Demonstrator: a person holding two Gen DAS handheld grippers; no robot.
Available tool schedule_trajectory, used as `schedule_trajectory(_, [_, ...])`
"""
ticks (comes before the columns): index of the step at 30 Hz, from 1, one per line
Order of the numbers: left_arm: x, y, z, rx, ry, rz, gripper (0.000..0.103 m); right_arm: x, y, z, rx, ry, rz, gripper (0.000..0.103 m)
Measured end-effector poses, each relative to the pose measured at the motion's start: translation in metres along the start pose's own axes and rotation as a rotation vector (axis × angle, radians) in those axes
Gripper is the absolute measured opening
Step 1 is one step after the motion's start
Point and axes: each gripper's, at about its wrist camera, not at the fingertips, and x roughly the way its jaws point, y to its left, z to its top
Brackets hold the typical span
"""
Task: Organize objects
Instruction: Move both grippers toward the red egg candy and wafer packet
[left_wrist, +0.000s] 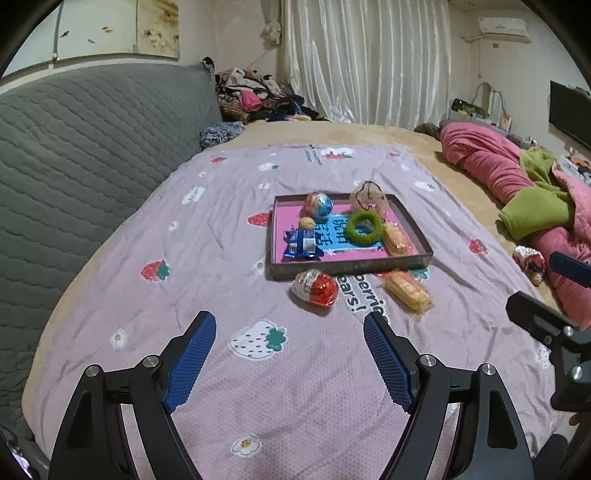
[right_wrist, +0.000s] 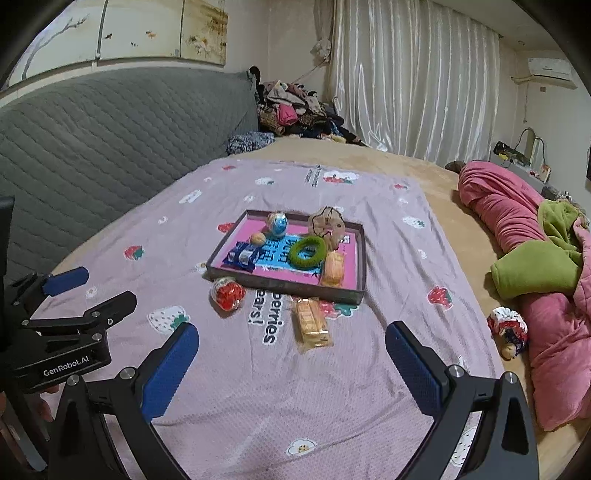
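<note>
From my left wrist camera, my left tool (left_wrist: 290, 325) hangs over the lilac strawberry-print blanket (left_wrist: 221, 229) with its blue pads spread wide and nothing between them. Ahead sits the shallow tray (left_wrist: 347, 266), its long axis running away from me and slightly to the right, its near wall facing my tool. Inside it lie a blue-wrapped snack (left_wrist: 303, 243) at the near left, a small nut-like ball (left_wrist: 307, 223), a foil egg (left_wrist: 318, 204) at the far left, a green fuzzy ring (left_wrist: 363, 228) in the middle, a beige pouch (left_wrist: 369, 197) at the back, and a yellow wafer pack (left_wrist: 397, 240) along the right wall, pointing toward the far end. Just outside the near wall rest a red-and-white chocolate egg (left_wrist: 315, 288) and a second wafer pack (left_wrist: 408, 291), lying diagonally. Open blanket stretches to the left of the tray. My right tool (left_wrist: 546, 295) shows at the right edge. From the right wrist camera, my right tool (right_wrist: 291, 334) is likewise spread apart and empty; the second wafer pack (right_wrist: 312, 323) lies ahead of it between the pads' lines, long axis pointing roughly toward the tray (right_wrist: 291, 286). The chocolate egg (right_wrist: 227, 293) sits touching or just beside the tray's near left corner. My left tool (right_wrist: 92, 291) appears at the left, and a pink quilt (right_wrist: 517, 221) borders the right side of the bed.
</note>
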Motion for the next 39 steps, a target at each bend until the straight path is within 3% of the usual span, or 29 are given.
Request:
schedule_trajectory(24, [0.066, -0.015, -0.023, 0.024, 0.104, -0.009, 0.083, 0.062, -0.003, -0.028, 0.000, 0.113, 0.011, 0.102])
schedule_trajectory(39, [0.104, -0.016, -0.017, 0.023, 0.126, -0.019, 0.083, 0.098, -0.017, -0.031, 0.026, 0.156, 0.013, 0.102])
